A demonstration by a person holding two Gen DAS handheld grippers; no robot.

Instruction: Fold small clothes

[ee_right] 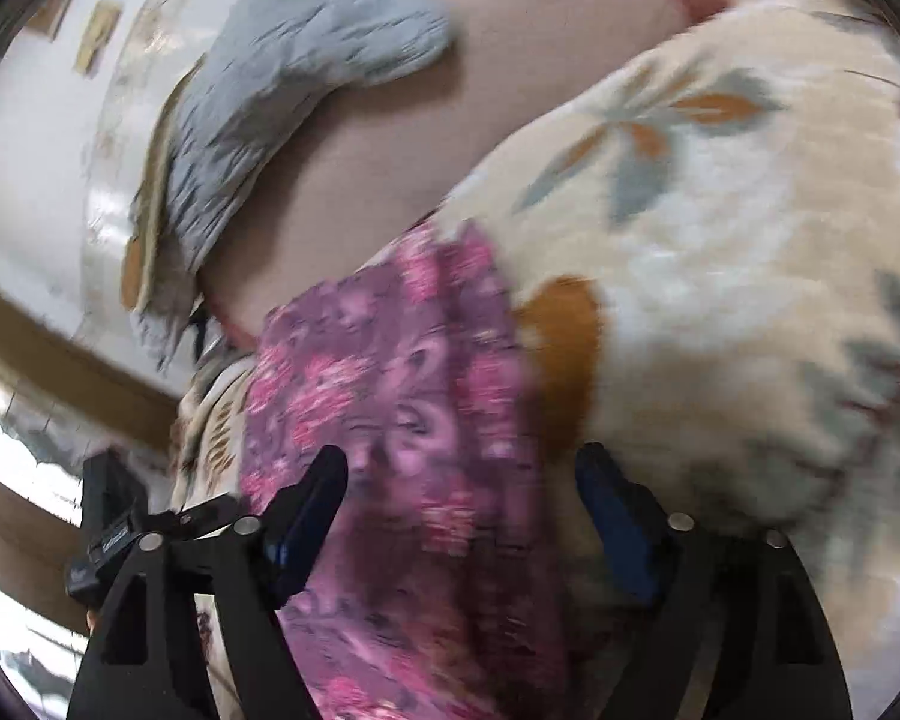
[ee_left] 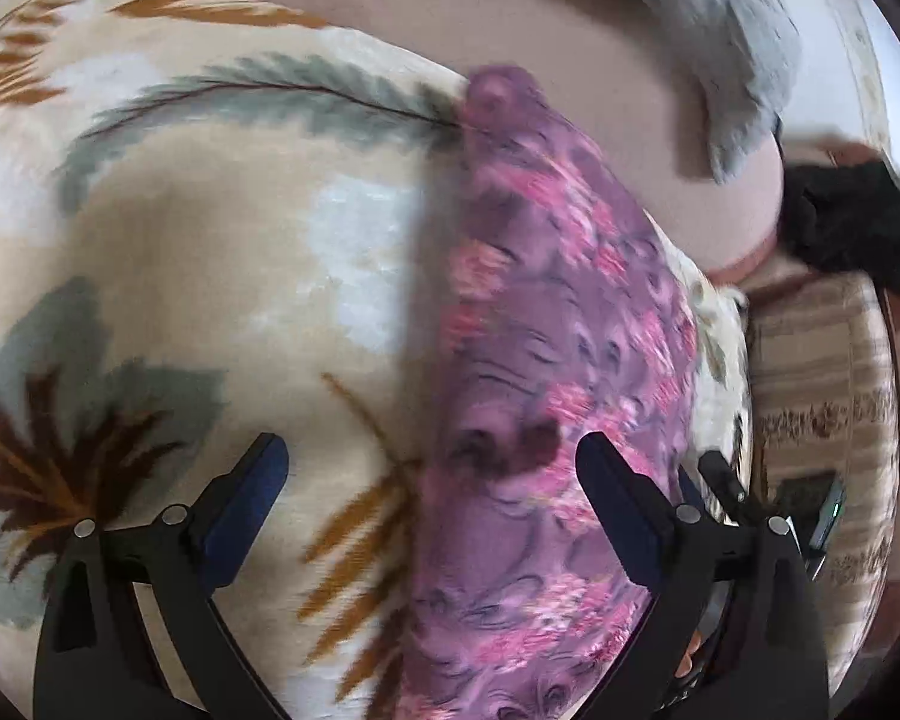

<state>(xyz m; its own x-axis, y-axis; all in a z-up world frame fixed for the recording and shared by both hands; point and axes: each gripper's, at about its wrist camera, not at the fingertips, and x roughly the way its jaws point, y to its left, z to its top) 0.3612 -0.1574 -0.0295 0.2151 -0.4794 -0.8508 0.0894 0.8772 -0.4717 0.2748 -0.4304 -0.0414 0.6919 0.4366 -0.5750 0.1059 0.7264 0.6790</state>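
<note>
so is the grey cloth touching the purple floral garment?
Apart. In the left wrist view, bare pinkish sheet separates the grey cloth from the purple floral garment; the right wrist view shows the same gap.

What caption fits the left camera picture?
Open left gripper above a purple flowered cloth lying on a leaf-patterned blanket.

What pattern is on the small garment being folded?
Purple with pink floral print; clearest in the left wrist view.
</note>
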